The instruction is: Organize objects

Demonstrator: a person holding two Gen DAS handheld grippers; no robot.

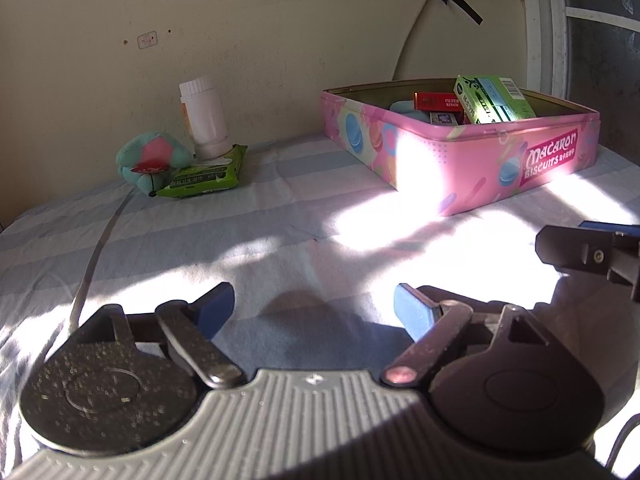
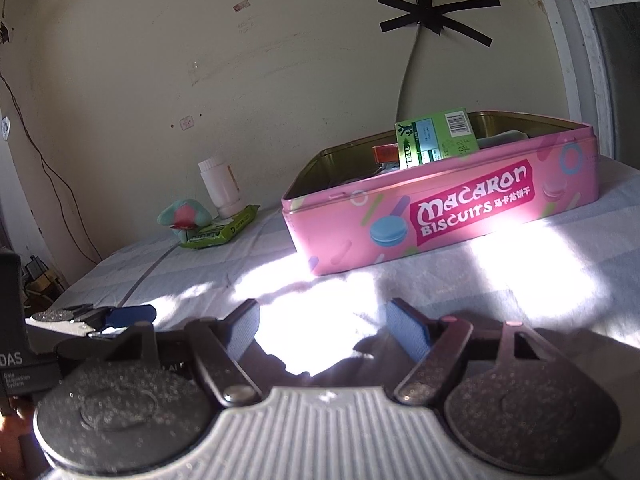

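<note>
Awaiting collection at ten o'clock by the wall: a white bottle (image 1: 205, 118) standing on a green packet (image 1: 204, 174), a plush toy (image 1: 150, 160) touching both. Pink tin (image 1: 460, 156), at one o'clock, already holds a green box (image 1: 494, 98) and red packs. Left gripper (image 1: 314, 312) and right gripper (image 2: 322, 330) both gape wide and empty above the striped cloth (image 1: 280, 216); the step appears to be between items, the next calling for a reach toward the far pile.

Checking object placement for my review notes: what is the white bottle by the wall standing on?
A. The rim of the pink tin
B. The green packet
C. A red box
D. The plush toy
B: the white bottle stands upright with its base on the green packet, beside the plush toy and well apart from the pink tin.
</note>
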